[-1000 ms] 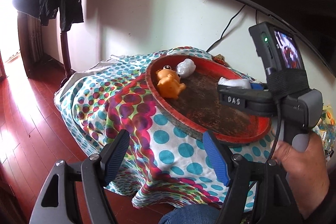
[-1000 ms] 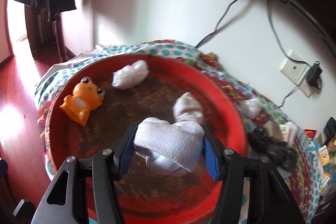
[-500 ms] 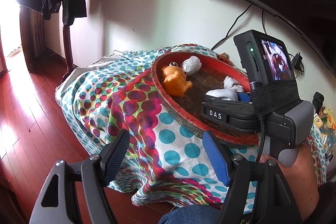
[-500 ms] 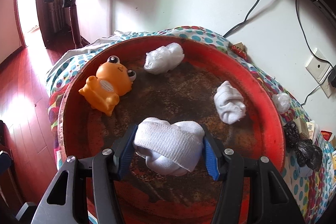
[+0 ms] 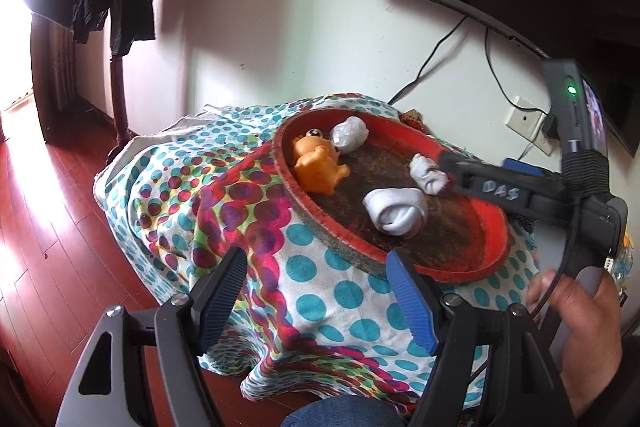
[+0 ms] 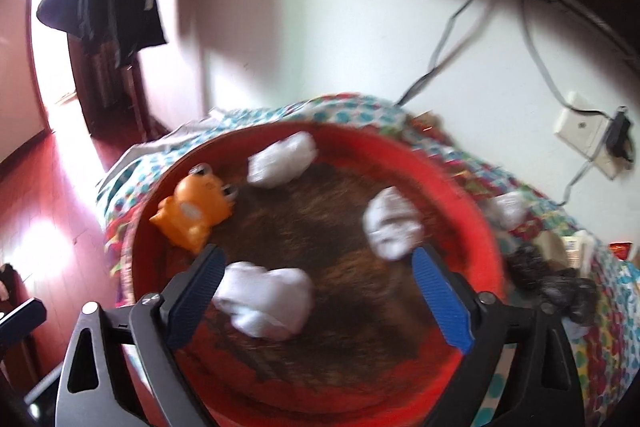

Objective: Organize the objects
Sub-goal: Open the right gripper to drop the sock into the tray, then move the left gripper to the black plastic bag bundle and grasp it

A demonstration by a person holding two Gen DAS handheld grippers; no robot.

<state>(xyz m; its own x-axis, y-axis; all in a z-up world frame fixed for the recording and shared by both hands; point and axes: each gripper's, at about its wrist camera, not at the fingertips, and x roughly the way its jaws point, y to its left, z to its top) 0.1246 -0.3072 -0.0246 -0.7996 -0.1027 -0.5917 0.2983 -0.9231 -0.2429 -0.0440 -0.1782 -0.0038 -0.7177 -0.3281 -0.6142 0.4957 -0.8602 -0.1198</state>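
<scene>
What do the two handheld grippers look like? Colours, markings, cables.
Both the left gripper and the right gripper have black triangular-cutout frames, silver screws and ribbed blue finger pads. The right one's body reads "DAS" in white and carries a small strapped-on screen with a green LED and black cable.

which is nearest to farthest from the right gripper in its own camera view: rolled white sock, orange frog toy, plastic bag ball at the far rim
From the right gripper:
1. Rolled white sock, lying loose on the tray between the open jaws, toward the left one.
2. Orange frog toy, farther back on the left.
3. Plastic bag ball, at the tray's far rim.
</scene>
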